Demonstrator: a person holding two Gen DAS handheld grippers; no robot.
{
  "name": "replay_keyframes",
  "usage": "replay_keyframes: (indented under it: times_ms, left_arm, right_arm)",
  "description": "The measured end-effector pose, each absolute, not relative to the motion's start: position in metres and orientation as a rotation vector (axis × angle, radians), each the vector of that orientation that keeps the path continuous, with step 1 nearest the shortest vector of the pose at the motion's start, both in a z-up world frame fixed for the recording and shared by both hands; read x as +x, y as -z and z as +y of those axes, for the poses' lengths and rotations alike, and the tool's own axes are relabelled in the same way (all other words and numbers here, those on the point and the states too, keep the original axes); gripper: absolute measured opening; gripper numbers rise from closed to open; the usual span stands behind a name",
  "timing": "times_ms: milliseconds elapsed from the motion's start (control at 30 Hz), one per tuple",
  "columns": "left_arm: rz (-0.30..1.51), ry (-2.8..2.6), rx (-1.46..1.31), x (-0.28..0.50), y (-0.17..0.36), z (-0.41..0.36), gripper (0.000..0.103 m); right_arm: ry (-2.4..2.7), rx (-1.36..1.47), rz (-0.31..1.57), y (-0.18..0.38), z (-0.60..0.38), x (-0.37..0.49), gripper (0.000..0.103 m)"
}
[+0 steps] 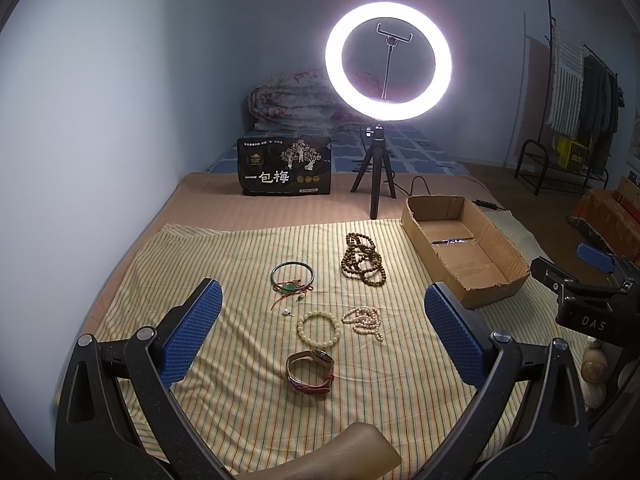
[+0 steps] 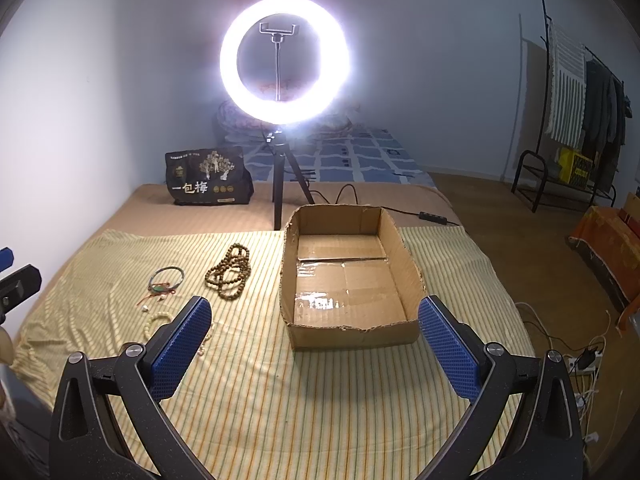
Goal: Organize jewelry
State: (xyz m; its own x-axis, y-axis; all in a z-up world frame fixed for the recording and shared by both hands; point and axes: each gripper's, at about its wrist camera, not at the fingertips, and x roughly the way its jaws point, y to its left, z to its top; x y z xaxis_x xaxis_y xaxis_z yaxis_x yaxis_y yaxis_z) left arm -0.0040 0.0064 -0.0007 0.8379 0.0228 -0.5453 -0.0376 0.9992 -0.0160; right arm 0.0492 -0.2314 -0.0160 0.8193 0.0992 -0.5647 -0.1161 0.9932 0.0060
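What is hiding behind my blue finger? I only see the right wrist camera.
Observer: A pearl strand, lying beside the pale bead bracelet on the striped cloth.
Operator: Anything else I can't see?
Observer: A watch with a reddish-brown strap, nearer the camera than the bracelet.
Operator: Is the other gripper holding something?
Observer: No, the left gripper is open and holds nothing.

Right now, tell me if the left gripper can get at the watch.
Probably yes. The left gripper is open, and the watch lies on the striped cloth between its fingers, with nothing on top of it. Only the pale bead bracelet lies close by.
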Motion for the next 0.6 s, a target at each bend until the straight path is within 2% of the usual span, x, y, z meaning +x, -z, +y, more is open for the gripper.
replay_keyframes:
  times_ms: [600]
  left_arm:
    - [0.632, -0.053, -0.034, 0.009, 0.015, 0.017, 0.103]
  right_arm:
    - [-0.138, -0.026, 0.639, 0.027, -0.225, 0.061, 0.102]
